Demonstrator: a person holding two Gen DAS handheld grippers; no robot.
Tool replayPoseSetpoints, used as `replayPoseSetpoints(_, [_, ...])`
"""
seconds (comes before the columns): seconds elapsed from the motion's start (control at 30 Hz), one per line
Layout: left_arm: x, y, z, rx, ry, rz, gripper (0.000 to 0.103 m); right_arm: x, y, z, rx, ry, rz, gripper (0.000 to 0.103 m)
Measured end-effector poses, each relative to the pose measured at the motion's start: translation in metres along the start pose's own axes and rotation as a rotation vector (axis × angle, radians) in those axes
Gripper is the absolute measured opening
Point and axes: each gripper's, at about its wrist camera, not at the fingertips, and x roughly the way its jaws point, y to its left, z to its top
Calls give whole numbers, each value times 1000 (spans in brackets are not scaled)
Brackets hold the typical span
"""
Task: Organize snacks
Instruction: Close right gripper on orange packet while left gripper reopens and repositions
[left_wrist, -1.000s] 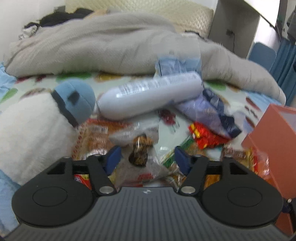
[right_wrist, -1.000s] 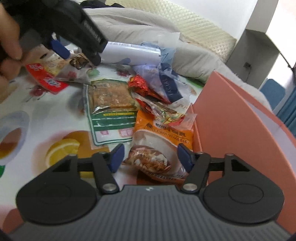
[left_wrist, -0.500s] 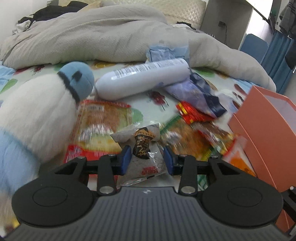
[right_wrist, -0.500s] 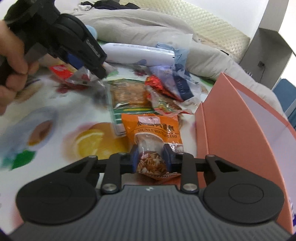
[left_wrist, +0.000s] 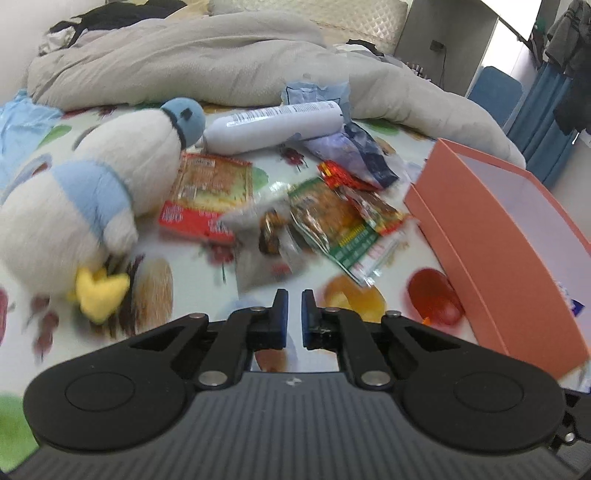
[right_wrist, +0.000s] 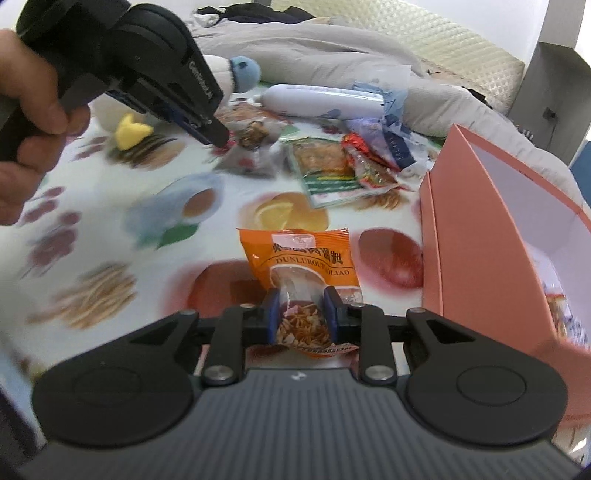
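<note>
My right gripper (right_wrist: 299, 314) is shut on the lower end of an orange snack packet (right_wrist: 310, 254), lifted a little off the fruit-print sheet beside the pink box (right_wrist: 476, 229). My left gripper (left_wrist: 291, 299) hangs above the sheet; its jaws are closing, almost together, with nothing showing between them. A clear packet with a brown snack (left_wrist: 271, 236) lies just ahead of its tips. In the right wrist view a hand (right_wrist: 33, 122) holds the left gripper (right_wrist: 216, 134) right beside that clear packet (right_wrist: 253, 134). More packets, a green one (left_wrist: 332, 221) and a red one (left_wrist: 207, 192), lie behind it.
A white and blue plush penguin (left_wrist: 92, 192) lies at the left. A white tube (left_wrist: 273, 125) and a dark blue bag (left_wrist: 365, 155) lie behind the snacks. The open pink box (left_wrist: 480, 236) stands at the right. A grey blanket (left_wrist: 221, 62) is piled at the back.
My left gripper drew back and up while its jaws closed; the clear packet that was between them now lies ahead. My right gripper closed on the orange packet and pulled it back.
</note>
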Motion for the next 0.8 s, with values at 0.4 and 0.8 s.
replayPoseSetpoints(0.4, [-58,-9,-68,-119,40,-8,7,-51,-4,-26,49,1,100,28])
replayPoseSetpoints(0.8, [-63,-3,-87,-138,75,31,24,-58,-13,-29,101,-34,179,77])
